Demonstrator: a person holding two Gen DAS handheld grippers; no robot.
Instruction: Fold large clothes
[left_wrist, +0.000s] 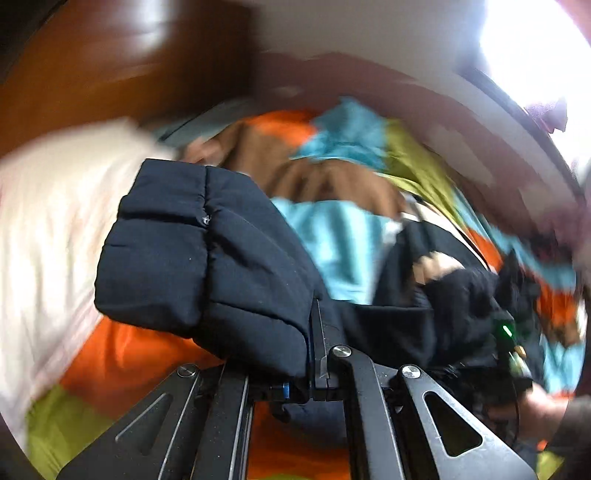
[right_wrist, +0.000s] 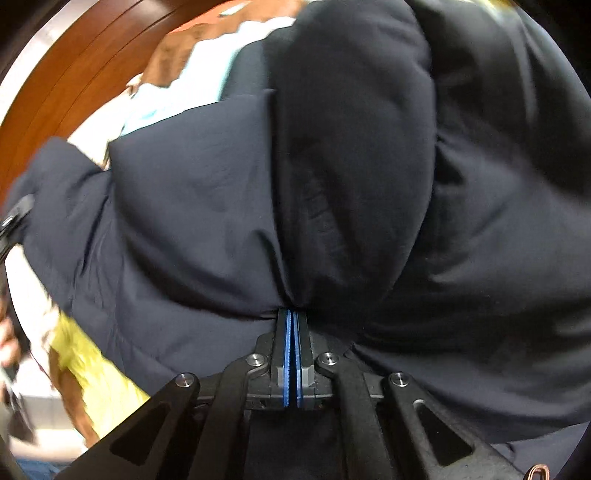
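Note:
A dark navy padded jacket (left_wrist: 207, 251) hangs over a bed. My left gripper (left_wrist: 314, 317) is shut on an edge of it; a quilted part drapes over the left finger and hides it. In the right wrist view the jacket (right_wrist: 369, 184) fills most of the frame. My right gripper (right_wrist: 293, 314) is shut on a fold of it, blue pads pressed together, tips buried in the cloth. The right gripper also shows at the right of the left wrist view (left_wrist: 509, 332), blurred, with a green light.
Below lies a patchwork bedspread (left_wrist: 332, 236) in orange, blue, brown and green, with a white pillow or sheet (left_wrist: 48, 229) at left. A brown wooden headboard (left_wrist: 92, 66) stands behind. A bright window (left_wrist: 532, 44) is at top right. The background is motion-blurred.

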